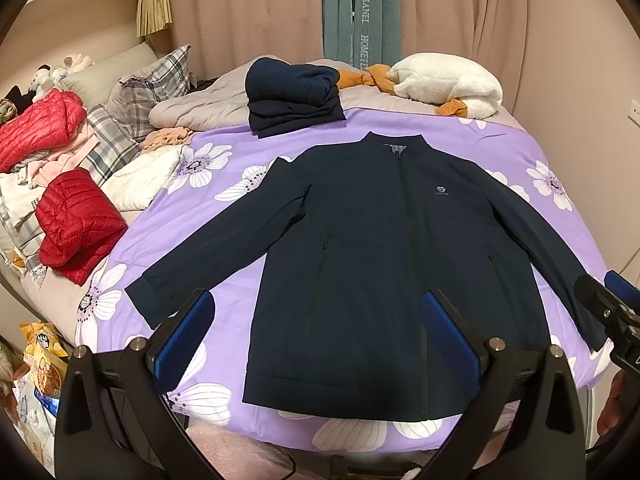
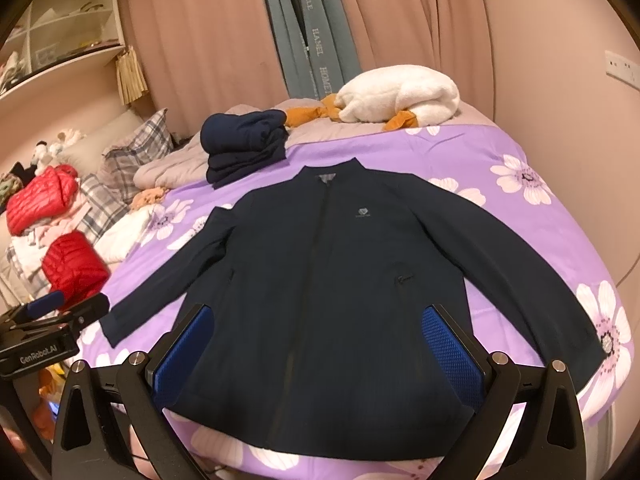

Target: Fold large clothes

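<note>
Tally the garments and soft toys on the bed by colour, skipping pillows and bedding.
Navy: 2, the spread jacket and the folded navy pile
Red: 2, the near red puffer and the far red puffer
White: 1, the plush goose
Total: 5

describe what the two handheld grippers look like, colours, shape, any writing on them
Both match: the left gripper and right gripper each have two black angular fingers faced with blue textured pads, joined by black linkage arms with round silver pivot bolts. In the right wrist view, the left gripper's black body carries white lettering reading GenRobot.AI. A thin dark cable runs beneath each.
</note>
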